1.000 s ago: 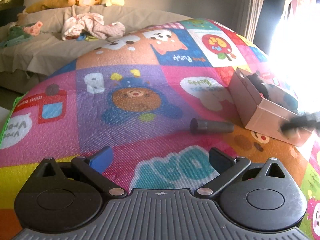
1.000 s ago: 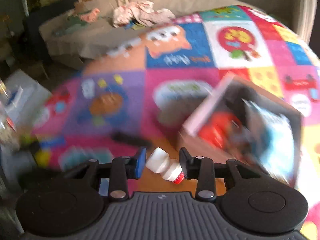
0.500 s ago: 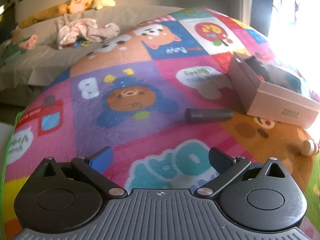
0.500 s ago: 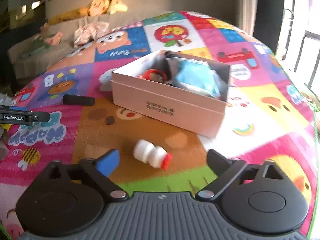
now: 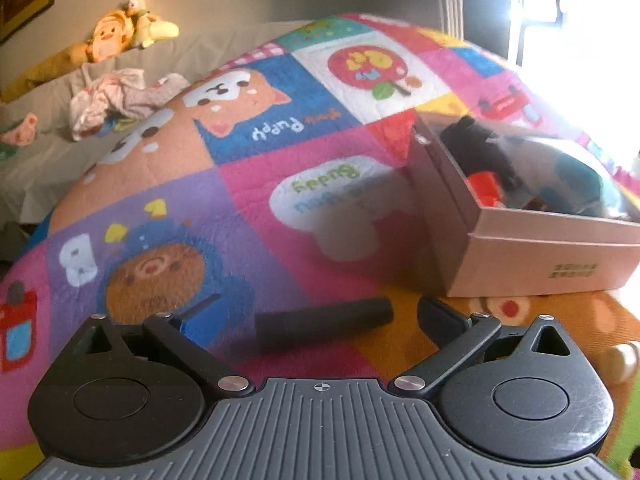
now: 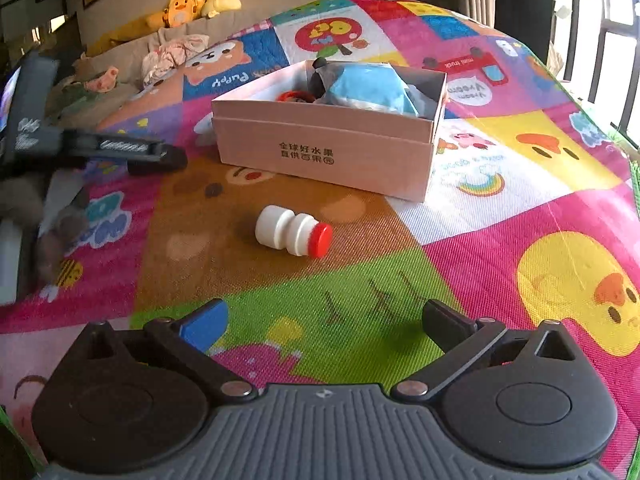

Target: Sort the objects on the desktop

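Observation:
A dark cylinder [image 5: 324, 322] lies on its side on the play mat, between the open fingers of my left gripper [image 5: 316, 316]. A pink cardboard box [image 5: 532, 264] stands to its right with a blue bag, a red item and a black item inside. In the right wrist view the same box [image 6: 328, 148] is ahead, and a small white bottle with a red cap [image 6: 294, 230] lies on the mat in front of it. My right gripper [image 6: 324, 320] is open and empty, short of the bottle. The left gripper [image 6: 120, 148] shows at the left of that view.
The colourful play mat [image 6: 500, 220] covers the floor. A grey sofa [image 5: 48, 128] with plush toys and crumpled clothes is at the back left. A bright window with bars [image 6: 600, 20] is at the right. The white bottle's end shows at the right edge [image 5: 624, 358].
My left gripper has moved forward until the dark cylinder lies between its fingers. My right gripper let go of the white bottle and drew back; the bottle lies on the mat.

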A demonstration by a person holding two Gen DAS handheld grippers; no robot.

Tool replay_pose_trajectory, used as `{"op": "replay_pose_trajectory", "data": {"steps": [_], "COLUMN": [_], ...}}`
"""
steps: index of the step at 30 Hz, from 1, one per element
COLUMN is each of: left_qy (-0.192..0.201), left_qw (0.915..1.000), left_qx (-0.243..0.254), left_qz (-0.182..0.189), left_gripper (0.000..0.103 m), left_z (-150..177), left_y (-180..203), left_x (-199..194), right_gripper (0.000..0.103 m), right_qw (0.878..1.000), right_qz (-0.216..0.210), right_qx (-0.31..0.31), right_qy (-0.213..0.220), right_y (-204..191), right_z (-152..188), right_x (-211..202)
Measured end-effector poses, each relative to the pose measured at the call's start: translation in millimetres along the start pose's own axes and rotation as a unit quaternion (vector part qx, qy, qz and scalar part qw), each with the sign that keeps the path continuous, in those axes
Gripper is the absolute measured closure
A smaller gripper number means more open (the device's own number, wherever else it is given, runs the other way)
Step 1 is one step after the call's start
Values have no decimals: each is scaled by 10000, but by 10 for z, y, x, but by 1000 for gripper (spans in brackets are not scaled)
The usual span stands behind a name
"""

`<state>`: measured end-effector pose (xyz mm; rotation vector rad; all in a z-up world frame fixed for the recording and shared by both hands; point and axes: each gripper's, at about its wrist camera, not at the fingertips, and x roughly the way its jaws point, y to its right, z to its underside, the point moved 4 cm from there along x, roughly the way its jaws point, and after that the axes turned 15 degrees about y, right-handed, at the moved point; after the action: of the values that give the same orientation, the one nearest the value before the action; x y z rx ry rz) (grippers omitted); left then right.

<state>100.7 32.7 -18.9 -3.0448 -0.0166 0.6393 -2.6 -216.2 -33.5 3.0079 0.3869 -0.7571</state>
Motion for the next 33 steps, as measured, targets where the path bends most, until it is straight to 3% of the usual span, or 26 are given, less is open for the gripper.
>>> {"op": "replay_pose_trajectory", "data": {"steps": [5, 7, 12, 17, 23, 27, 33], "left_qy": [-162, -214, -152, -98, -201, -227, -241], "left_qw": [9998, 9997, 9998, 9983, 9881, 9857, 9831], "left_qx": [-47, 6, 90, 74, 177, 276, 291], "left_qz": [-139, -147, -70, 566, 1513, 1647, 1790], "left_gripper": [2, 16, 22, 22, 22, 21, 12], "left_z": [18, 29, 29, 117, 325, 457, 562], "left_y": [-21, -21, 13, 160, 435, 523, 510], "left_x": [64, 69, 2, -330, -891, -1117, -1263], "right_gripper": [0, 0, 0, 0, 0, 0, 0], "right_qw": [10000, 10000, 9999, 9999, 9998, 9998, 9998], "right_qz": [12, 30, 45, 42, 14, -2, 27], "right_qx": [-39, -86, -133, -149, -185, -180, -200], "right_qy": [-12, -27, -41, -55, -98, -87, -89], "right_y": [-6, -14, -25, -26, -26, -23, -22], "right_z": [11, 14, 19, 13, 10, 13, 12], "right_x": [13, 17, 23, 34, 48, 42, 42]}}
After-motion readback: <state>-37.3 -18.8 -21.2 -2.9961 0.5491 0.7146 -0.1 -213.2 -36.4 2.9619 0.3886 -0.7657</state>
